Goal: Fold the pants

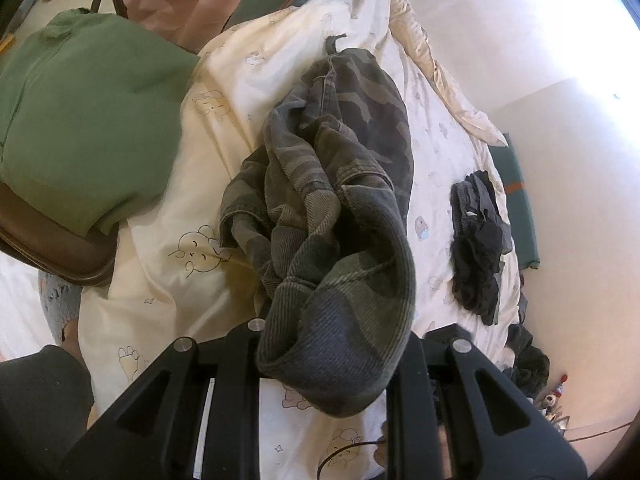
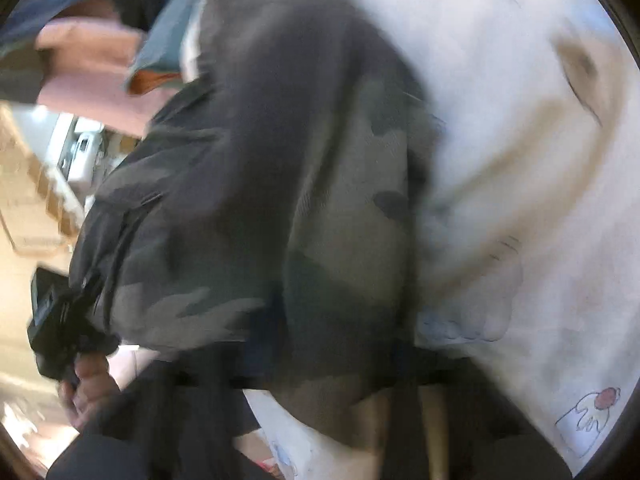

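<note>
Your left gripper (image 1: 332,364) is clamped on a bunched fold of the camouflage pants (image 1: 336,184), which drapes over the fingertips and hides them, so you see only the black finger frames either side. From that pinch the pants run away from you in a crumpled heap across the cream duvet (image 1: 168,264) printed with little cartoon animals. The far end of the pants lies on the bedding, with a small loop or tab sticking up there.

A green pillow (image 1: 80,120) rests on a brown chair (image 1: 52,252) at the left, just beside the bed edge. A separate dark garment (image 1: 478,244) lies crumpled on the duvet to the right, well apart from the pants.

The right wrist view is badly blurred. The pants (image 2: 288,200) fill most of it, hanging close in front of the lens, and your right gripper (image 2: 328,384) has its jaws nearly together on the fabric, though the fingertips are lost under the cloth and smear. At the lower left you can make out a hand (image 2: 86,384) on a black device (image 2: 56,320), its edges cut off and indistinct.
</note>
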Demonstrator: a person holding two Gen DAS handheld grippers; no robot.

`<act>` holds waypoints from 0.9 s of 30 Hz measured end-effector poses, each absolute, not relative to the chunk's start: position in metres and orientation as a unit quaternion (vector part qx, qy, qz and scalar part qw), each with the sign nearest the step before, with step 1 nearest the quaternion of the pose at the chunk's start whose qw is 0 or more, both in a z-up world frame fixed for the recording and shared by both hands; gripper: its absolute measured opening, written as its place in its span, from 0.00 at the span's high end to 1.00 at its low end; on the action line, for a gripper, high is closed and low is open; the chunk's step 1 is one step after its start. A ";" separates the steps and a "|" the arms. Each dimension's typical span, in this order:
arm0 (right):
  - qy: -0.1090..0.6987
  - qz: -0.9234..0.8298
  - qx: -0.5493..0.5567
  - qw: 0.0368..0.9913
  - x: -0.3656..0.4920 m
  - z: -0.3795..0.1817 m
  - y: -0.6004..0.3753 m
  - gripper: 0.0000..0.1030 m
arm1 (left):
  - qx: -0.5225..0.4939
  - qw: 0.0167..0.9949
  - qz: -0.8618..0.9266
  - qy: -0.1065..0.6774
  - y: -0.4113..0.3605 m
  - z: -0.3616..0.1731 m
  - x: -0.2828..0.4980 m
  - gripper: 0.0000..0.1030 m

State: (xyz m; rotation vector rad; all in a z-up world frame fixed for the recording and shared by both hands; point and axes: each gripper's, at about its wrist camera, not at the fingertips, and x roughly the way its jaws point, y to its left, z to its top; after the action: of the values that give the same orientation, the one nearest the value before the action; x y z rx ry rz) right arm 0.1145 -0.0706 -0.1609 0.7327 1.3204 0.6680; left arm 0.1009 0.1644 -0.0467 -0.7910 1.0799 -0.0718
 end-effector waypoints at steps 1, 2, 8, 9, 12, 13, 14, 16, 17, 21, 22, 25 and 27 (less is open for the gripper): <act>0.577 0.300 0.312 0.693 0.112 -0.146 -0.068 0.88 | -0.364 0.786 -0.031 0.499 0.164 -0.044 0.100 0.84; 0.561 0.313 0.320 0.696 0.110 -0.134 -0.071 0.89 | -0.369 0.785 -0.033 0.497 0.165 -0.041 0.099 0.84; 0.489 0.336 0.354 0.723 0.102 -0.061 -0.108 0.90 | -0.394 0.787 -0.064 0.471 0.173 -0.004 0.090 0.84; 0.478 0.340 0.356 0.728 0.100 -0.044 -0.113 0.90 | -0.397 0.788 -0.071 0.465 0.172 0.005 0.088 0.84; 0.438 0.355 0.342 0.752 0.086 0.019 -0.132 0.90 | -0.410 0.792 -0.100 0.441 0.165 0.046 0.079 0.84; 0.427 0.359 0.339 0.757 0.082 0.035 -0.136 0.90 | -0.408 0.799 -0.112 0.428 0.159 0.065 0.076 0.84; 0.414 0.363 0.338 0.763 0.078 0.053 -0.140 0.90 | -0.407 0.803 -0.122 0.418 0.156 0.080 0.074 0.84; 0.383 0.368 0.338 0.777 0.072 0.097 -0.152 0.90 | -0.407 0.813 -0.141 0.392 0.147 0.116 0.071 0.84; 0.365 0.370 0.338 0.785 0.068 0.120 -0.157 0.90 | -0.408 0.816 -0.148 0.382 0.144 0.131 0.070 0.84; 0.306 0.375 0.334 0.809 0.060 0.194 -0.162 0.90 | -0.419 0.822 -0.177 0.343 0.134 0.186 0.068 0.84; 0.297 0.375 0.335 0.812 0.057 0.205 -0.164 0.90 | -0.419 0.825 -0.186 0.331 0.130 0.202 0.069 0.84; 0.279 0.370 0.322 0.825 0.057 0.238 -0.170 0.90 | -0.419 0.829 -0.196 0.314 0.121 0.228 0.078 0.84; 0.277 0.364 0.318 0.831 0.069 0.253 -0.176 0.90 | -0.415 0.832 -0.198 0.310 0.116 0.238 0.093 0.84</act>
State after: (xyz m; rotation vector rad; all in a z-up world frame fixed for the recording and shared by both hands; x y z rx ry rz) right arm 0.0694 -0.1762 0.2528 0.6746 0.5867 0.7722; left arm 0.0926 0.1160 0.2381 -0.8795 0.6580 -0.4190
